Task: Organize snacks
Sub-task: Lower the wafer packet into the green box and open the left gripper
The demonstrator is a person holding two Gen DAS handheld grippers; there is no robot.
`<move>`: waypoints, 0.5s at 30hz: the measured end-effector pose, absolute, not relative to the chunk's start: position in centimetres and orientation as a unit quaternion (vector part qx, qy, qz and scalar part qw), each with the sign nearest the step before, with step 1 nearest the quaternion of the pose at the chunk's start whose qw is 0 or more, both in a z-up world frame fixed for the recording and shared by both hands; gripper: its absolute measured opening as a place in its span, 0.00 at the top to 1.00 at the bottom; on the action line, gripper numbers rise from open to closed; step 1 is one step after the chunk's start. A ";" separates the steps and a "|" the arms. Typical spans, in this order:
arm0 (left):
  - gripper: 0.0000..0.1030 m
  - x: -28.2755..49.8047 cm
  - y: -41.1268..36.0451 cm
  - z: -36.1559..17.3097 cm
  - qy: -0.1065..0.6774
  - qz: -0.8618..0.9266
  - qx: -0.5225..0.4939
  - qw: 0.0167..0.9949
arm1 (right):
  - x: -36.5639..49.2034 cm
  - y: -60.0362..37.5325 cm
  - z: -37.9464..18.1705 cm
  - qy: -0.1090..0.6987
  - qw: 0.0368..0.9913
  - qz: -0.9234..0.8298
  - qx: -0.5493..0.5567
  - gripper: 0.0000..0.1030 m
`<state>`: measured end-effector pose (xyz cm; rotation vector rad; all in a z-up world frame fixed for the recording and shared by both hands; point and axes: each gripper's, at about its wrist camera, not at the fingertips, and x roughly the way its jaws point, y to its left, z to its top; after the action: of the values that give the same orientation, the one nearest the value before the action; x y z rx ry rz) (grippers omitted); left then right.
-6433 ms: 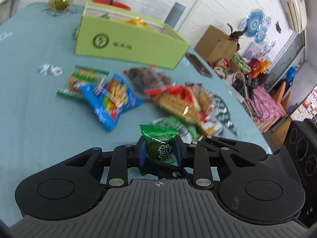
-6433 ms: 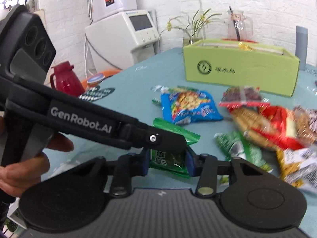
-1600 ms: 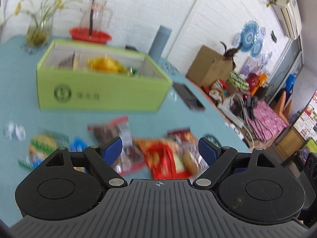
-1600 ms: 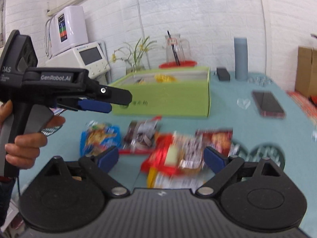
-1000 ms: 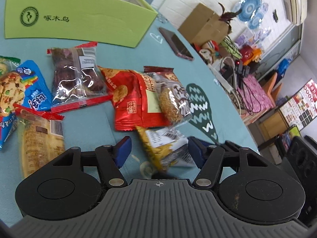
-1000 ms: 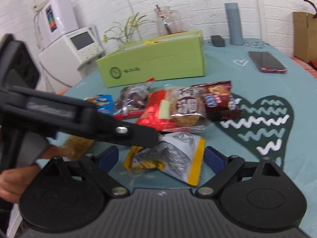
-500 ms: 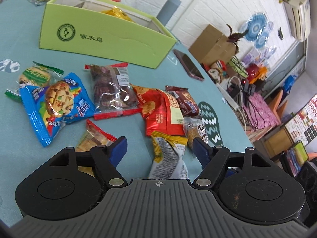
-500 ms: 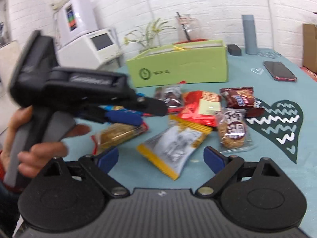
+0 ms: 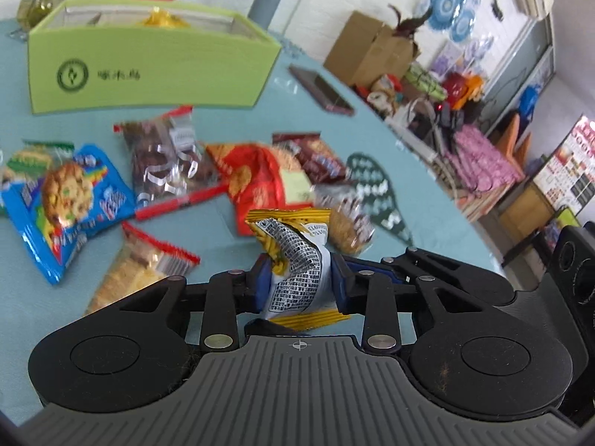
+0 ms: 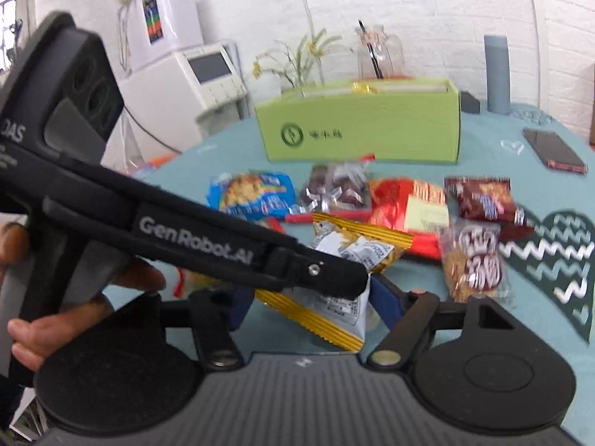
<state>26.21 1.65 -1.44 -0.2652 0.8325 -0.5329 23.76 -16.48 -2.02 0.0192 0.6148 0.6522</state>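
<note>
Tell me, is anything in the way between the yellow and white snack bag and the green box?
Nothing blocks it. The left gripper is shut on the yellow and white snack bag. Other snack packets lie flat on the table before the green box, low enough to carry over. The box top is open.

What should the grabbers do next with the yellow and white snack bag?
Probably lift the yellow and white snack bag and carry it toward the green box. The left gripper has just closed on it and pinches it; the right gripper has been closing around the same bag. The box stands open-topped beyond the other snacks.
</note>
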 end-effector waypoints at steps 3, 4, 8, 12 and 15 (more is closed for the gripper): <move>0.88 27.9 1.7 0.7 0.380 -0.261 -0.131 0.878 | 25.4 -16.2 -0.2 0.274 0.906 0.321 0.000 0.23; 0.88 28.8 1.7 1.3 0.376 -0.261 -0.129 0.879 | 26.4 -16.0 0.4 0.269 0.908 0.322 -0.007 0.23; 0.88 34.5 1.8 4.3 0.348 -0.256 -0.125 0.893 | 32.0 -14.8 3.0 0.242 0.913 0.324 -0.052 0.23; 0.88 41.5 2.3 6.9 0.323 -0.245 -0.126 0.905 | 39.3 -13.2 5.5 0.228 0.915 0.324 -0.078 0.23; 0.88 46.4 2.2 7.7 0.313 -0.222 -0.103 0.918 | 44.5 -11.9 6.0 0.233 0.909 0.330 -0.096 0.24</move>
<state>46.43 2.21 7.69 -0.2120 0.6433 -0.4567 44.52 -11.90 6.05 -0.1983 0.4816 0.6814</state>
